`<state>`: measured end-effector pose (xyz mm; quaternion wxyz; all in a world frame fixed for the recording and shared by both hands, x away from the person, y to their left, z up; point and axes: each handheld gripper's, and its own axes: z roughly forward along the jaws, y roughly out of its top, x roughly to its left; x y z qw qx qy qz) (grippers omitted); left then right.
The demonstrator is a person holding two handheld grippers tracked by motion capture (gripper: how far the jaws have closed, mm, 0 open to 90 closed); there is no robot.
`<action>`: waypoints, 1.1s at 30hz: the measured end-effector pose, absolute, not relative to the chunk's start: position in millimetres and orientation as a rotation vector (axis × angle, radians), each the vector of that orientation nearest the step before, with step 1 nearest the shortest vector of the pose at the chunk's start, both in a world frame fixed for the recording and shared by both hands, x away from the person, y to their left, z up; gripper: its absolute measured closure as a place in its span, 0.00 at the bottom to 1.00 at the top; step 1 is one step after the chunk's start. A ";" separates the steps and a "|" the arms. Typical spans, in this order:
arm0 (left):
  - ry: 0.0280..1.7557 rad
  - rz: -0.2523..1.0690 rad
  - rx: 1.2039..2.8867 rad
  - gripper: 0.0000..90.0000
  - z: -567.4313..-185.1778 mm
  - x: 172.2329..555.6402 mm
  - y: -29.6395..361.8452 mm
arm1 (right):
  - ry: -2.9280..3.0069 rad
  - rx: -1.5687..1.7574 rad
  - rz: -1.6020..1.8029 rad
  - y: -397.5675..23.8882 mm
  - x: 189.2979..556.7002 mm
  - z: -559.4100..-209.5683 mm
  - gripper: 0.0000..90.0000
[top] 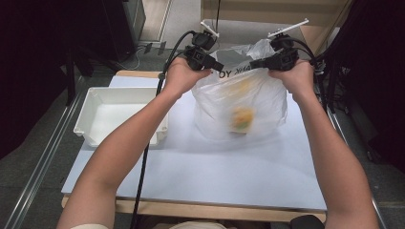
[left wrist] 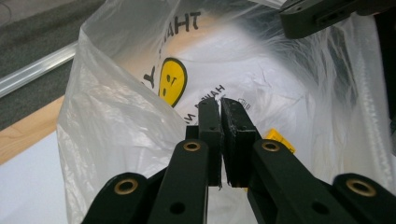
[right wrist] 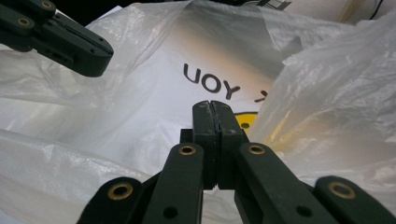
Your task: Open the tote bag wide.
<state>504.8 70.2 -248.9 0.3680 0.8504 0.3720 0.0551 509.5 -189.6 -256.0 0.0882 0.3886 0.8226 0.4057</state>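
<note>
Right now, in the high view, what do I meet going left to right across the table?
White plastic bin → left tool → translucent plastic bag → right tool

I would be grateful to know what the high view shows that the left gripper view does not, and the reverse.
High view alone: the white tray left of the bag, the person's forearms, and the left gripper and right gripper shut on the bag's top edges. Left gripper view alone: the yellow smiley print and the left jaws pressed together on thin film, seen close. Shared: the translucent plastic bag with something yellow inside, standing on the white table.
</note>
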 end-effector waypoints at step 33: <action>0.928 0.060 2.202 0.83 -304.4 477.0 68.1 | 2.329 1.317 1.220 -241.3 442.3 -321.1 0.95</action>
